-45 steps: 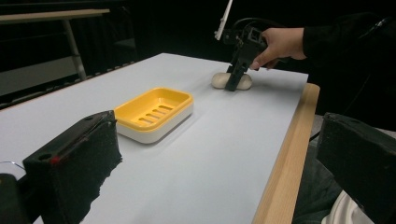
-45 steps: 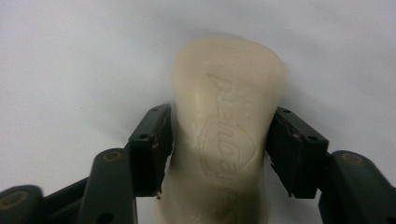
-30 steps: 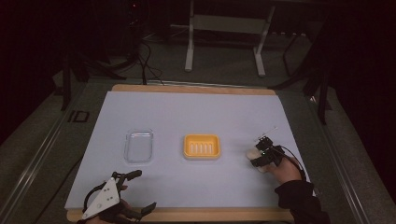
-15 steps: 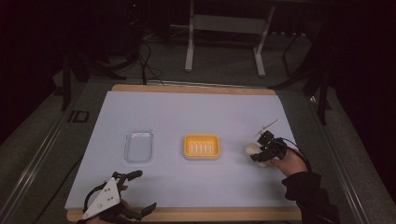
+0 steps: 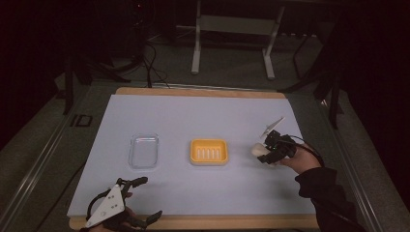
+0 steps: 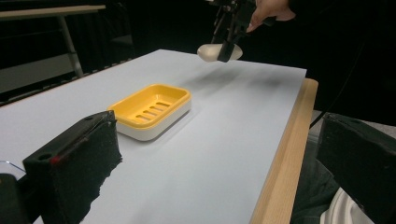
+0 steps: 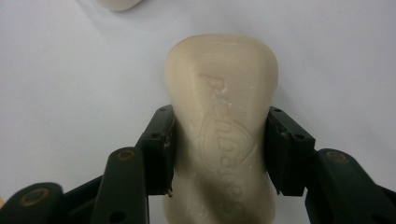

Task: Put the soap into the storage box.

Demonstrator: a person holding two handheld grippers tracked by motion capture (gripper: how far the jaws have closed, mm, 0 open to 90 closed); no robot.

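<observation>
The right gripper [image 5: 265, 150] is pinching the soap bar [image 7: 223, 121] above the bench [image 5: 193, 116], at three o'clock from the yellow soap dish [image 5: 209, 152]; the left gripper [image 6: 210, 177] is sitting spread.

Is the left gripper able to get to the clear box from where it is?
Probably yes. The left gripper sits open at the near table edge, and only bare white mat lies between it and the clear box just beyond.
</observation>
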